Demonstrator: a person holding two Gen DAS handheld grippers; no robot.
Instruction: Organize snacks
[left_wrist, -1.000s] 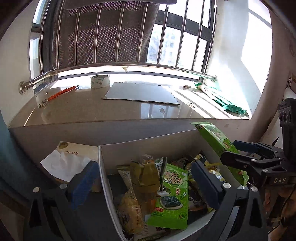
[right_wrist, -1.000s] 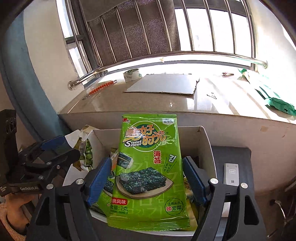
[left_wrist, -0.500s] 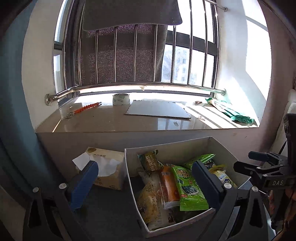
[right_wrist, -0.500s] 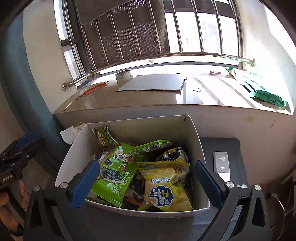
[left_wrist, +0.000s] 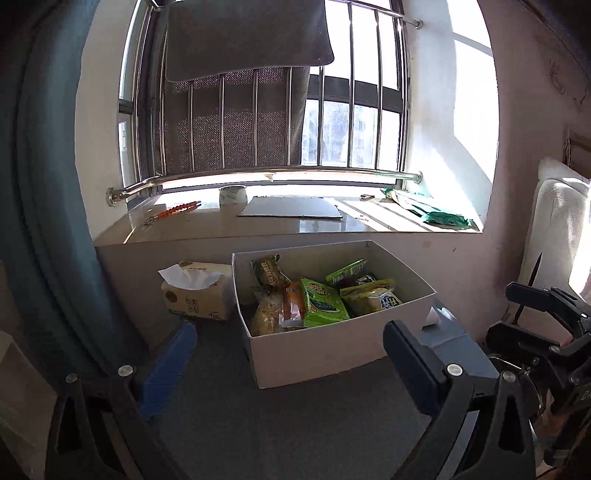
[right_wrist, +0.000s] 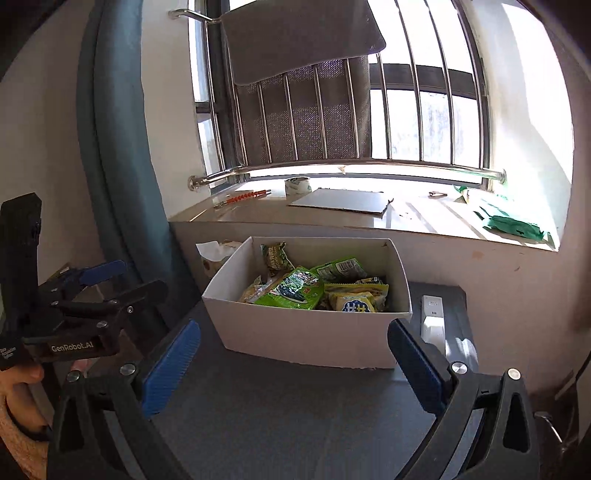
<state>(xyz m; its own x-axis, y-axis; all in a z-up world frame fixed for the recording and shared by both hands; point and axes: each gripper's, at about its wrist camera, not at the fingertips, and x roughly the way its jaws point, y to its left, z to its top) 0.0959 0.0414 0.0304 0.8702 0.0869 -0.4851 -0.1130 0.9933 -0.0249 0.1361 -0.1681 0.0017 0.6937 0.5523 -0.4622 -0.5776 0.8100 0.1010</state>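
Both grippers, L (left_wrist: 290, 363) & R (right_wrist: 293, 363), hanging w/ fingers spread, gripping nothing; white box (right_wrist: 306, 338) of snack packs (right_wrist: 295, 291) sitting at table's back edge.

Your right gripper (right_wrist: 293, 363) no longer holds the green seaweed packet (right_wrist: 295, 290); a second ago it stood upright between the blue pads, and now it lies flat in the white box (right_wrist: 306, 339) at frame centre, beside the yellow bag (right_wrist: 356, 301). Both your grippers have drawn back from the box, jaws spread wide and empty. In the left wrist view, your left gripper (left_wrist: 290, 354) now sees the whole box, smaller, mid-frame.
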